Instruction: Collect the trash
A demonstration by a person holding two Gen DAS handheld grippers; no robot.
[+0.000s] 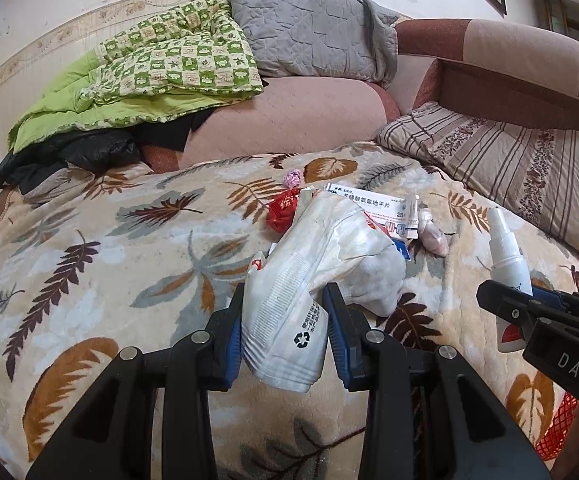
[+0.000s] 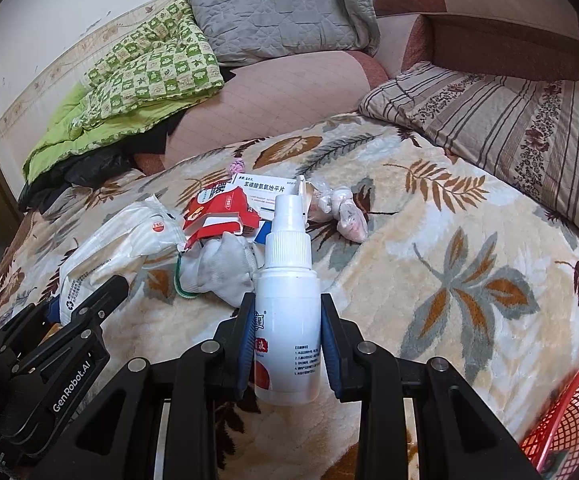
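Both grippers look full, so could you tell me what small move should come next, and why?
Probably carry the right gripper, shut on the white spray bottle, right to the red mesh basket and release; the left gripper already clamps the white plastic wrapper.

Both grippers clamped, side by side
Left gripper [image 1: 285, 320] has its jaws closed on a load; right gripper [image 2: 287, 342] likewise, level beside it

Left gripper [image 1: 285, 308] clamped on a crumpled white wrapper [image 1: 301, 280] above a leaf-patterned blanket [image 1: 109, 248]. Beyond it, a white sock [image 1: 377, 276], a red packet [image 1: 283, 210], a medicine box [image 1: 373, 204] and a small knotted bag [image 1: 433, 236]. At right, right gripper [image 1: 529, 300] gripping a white spray bottle [image 1: 507, 256]. Red basket [image 1: 557, 428] at lower right edge.
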